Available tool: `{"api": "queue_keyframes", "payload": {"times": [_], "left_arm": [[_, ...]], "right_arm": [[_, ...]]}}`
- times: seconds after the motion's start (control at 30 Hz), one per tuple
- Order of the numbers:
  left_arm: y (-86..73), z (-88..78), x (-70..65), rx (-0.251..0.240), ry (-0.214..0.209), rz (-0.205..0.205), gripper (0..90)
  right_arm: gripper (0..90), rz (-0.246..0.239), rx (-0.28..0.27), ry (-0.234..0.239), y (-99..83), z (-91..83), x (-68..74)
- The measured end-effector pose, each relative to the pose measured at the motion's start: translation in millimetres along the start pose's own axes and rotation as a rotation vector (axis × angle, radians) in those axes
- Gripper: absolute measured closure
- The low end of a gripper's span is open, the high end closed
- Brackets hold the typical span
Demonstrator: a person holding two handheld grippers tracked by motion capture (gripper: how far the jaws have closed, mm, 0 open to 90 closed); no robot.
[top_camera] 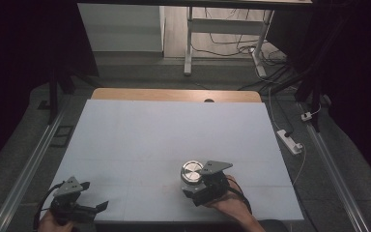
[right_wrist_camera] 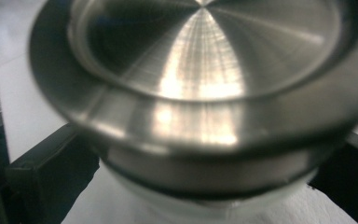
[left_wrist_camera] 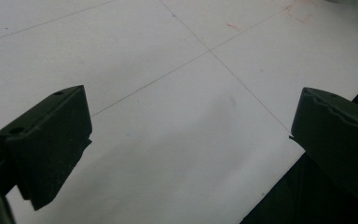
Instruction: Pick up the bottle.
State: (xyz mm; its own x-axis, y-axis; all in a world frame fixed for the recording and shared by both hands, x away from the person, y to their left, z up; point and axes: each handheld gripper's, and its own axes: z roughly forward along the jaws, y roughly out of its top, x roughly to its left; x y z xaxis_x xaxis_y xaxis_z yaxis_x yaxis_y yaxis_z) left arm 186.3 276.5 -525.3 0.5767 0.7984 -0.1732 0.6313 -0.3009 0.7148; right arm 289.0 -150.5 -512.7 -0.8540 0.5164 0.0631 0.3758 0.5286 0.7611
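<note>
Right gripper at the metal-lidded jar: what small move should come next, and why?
Probably close the right gripper on the jar. Its jaws sit on either side of the jar below the metal lid, and the left gripper is open, far off.

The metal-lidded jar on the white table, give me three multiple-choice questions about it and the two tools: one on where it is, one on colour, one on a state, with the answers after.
1. Where does the jar stand on the table?
A. near edge, right of the middle
B. far left corner
C. middle of the far edge

2. What colour is the jar's lid?
A. red
B. silvery brushed metal
C. black

3. How does the left tool stand?
A. shut on the jar
B. shut on a cloth
C. open, nothing between its jaws

Answers:
1. A: the high view shows it by the right tool, close to the person's side.
2. B: the right gripper view shows shiny grey metal with radial brush marks.
3. C: the left gripper view shows its jaws wide apart over bare table.
</note>
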Motion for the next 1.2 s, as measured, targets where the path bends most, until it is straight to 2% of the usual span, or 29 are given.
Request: {"api": "queue_keyframes", "payload": {"times": [0.13,0.23,0.33,0.37,0.5,0.73,0.93,1.2], "left_arm": [[0.1,0.3,-0.3,0.003,-0.003,0.003,0.0],[0.3,0.4,-0.5,0.005,-0.001,0.007,0.0],[0.4,0.5,-0.6,0.006,-0.002,0.008,0.0],[0.3,0.5,-0.8,0.006,-0.004,0.010,0.0],[0.3,0.5,-1.0,0.005,-0.003,0.012,0.0],[0.1,0.0,-0.9,0.002,-0.006,0.014,0.0],[0.5,0.3,-1.0,0.003,-0.003,0.013,0.0],[0.2,0.0,-0.4,0.000,-0.008,0.009,0.0]], "right_arm": [[4.7,-0.011,-0.012,-0.001,-0.5,3.1,-0.2],[12.1,-0.013,-0.040,-0.001,-0.9,2.9,-1.1],[13.8,-0.038,-0.052,-0.012,-1.4,1.9,-0.4],[14.7,-0.069,-0.056,-0.035,-0.8,0.7,2.7],[15.0,-0.078,-0.061,-0.045,-1.1,0.3,3.6],[15.1,-0.077,-0.055,-0.052,0.3,-0.7,5.5],[15.1,-0.073,-0.077,-0.038,4.8,-5.9,6.0],[15.1,-0.045,-0.091,-0.035,15.2,-13.2,2.9]]}}
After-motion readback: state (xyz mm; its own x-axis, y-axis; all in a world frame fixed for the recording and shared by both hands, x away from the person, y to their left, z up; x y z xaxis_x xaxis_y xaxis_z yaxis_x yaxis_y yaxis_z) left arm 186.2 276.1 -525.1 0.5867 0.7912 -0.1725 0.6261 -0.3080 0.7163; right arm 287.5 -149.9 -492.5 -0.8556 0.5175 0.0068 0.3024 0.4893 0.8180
